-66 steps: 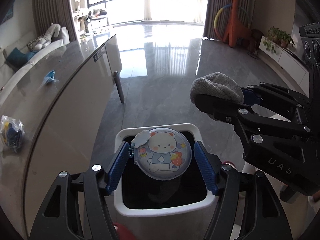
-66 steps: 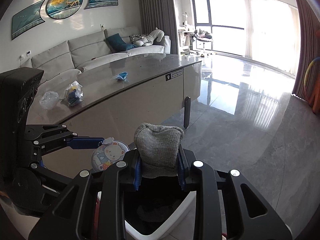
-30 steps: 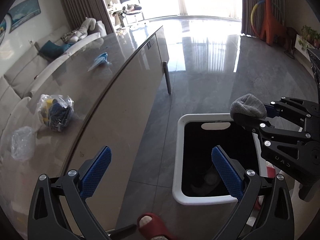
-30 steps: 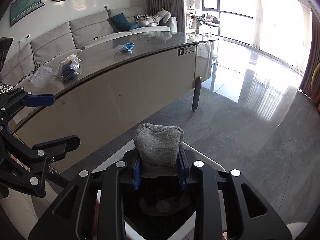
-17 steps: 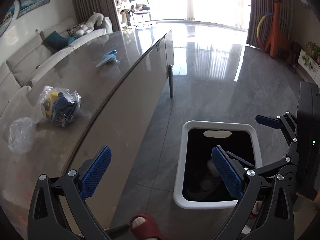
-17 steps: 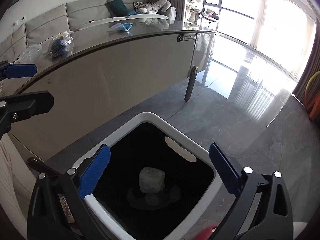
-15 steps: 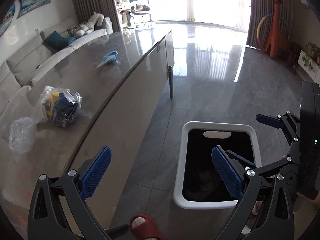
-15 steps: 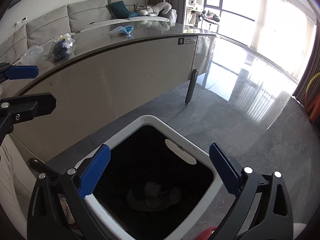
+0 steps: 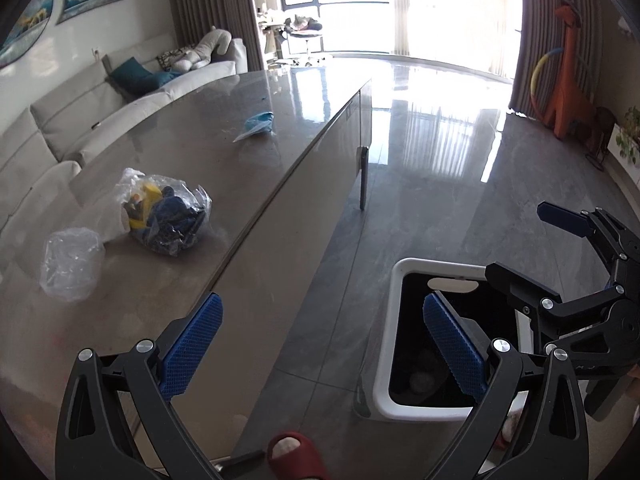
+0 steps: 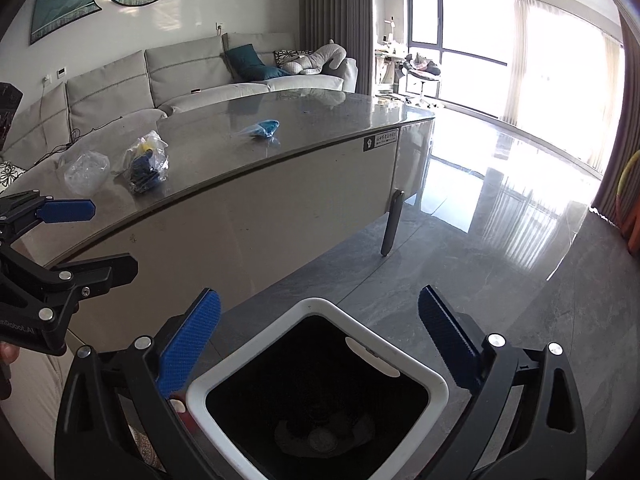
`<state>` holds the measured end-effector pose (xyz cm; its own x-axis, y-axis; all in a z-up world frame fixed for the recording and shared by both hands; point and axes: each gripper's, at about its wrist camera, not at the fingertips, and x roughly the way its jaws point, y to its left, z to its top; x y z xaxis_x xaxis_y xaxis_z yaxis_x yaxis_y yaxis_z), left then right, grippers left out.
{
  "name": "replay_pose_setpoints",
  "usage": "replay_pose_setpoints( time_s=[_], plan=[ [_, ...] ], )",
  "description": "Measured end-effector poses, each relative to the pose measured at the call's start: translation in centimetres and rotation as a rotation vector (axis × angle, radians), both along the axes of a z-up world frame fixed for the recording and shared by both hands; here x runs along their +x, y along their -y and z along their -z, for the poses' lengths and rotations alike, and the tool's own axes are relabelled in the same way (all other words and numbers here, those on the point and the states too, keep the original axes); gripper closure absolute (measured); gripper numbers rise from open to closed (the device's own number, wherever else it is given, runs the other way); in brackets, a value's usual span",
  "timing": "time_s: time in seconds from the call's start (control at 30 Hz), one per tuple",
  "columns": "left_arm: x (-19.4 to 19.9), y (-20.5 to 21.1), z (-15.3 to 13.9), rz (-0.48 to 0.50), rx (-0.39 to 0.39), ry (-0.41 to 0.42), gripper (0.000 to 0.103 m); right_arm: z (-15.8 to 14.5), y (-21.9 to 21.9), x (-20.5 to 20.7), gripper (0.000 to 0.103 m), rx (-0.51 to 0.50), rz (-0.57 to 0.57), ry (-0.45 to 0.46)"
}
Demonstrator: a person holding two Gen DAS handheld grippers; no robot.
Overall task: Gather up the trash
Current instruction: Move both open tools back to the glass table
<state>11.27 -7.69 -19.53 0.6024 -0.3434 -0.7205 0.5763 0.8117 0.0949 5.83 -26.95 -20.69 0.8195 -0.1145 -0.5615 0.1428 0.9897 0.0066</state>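
Note:
A white-rimmed bin (image 9: 390, 344) stands on the floor beside the grey table (image 9: 168, 176); it also shows in the right wrist view (image 10: 312, 308), with dropped items dim at its bottom. My left gripper (image 9: 320, 340) is open and empty, above the table edge and the bin. My right gripper (image 10: 318, 336) is open and empty, just above the bin. On the table lie a clear bag of blue and yellow items (image 9: 166, 216), a crumpled clear bag (image 9: 72, 264) and a blue wrapper (image 9: 258, 122). They also show in the right wrist view: bag of items (image 10: 146, 164), clear bag (image 10: 86, 170), wrapper (image 10: 262, 128).
A grey sofa (image 10: 180, 76) runs behind the table. A table leg (image 9: 363, 178) stands near the bin. Glossy grey floor (image 9: 460, 168) stretches to the windows. An orange giraffe toy (image 9: 568, 80) stands far right. A red slipper (image 9: 292, 456) is at the bottom edge.
Both grippers let go: the round bear toy and the grey cloth fell into the bin. Both now stand open. The left gripper has swung left toward the table; the right has lifted.

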Motion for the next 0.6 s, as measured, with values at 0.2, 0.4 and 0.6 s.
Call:
replay_pose_setpoints(
  time_s=[0.2,0.4,0.6],
  plan=[
    [1.9,-3.3,-1.8,-0.072,-0.011,0.041,0.004,-2.8,-3.0,2.8,0.005,-0.012,-0.084,0.067],
    [4.2,-7.3,-3.1,-0.151,-0.013,0.075,0.004,-4.5,-6.5,6.6,0.005,-0.003,-0.164,0.115],
    [7.2,-11.1,-3.5,-0.219,-0.019,0.087,0.004,-5.3,-9.9,10.4,0.005,-0.005,-0.233,0.128]
  ],
)
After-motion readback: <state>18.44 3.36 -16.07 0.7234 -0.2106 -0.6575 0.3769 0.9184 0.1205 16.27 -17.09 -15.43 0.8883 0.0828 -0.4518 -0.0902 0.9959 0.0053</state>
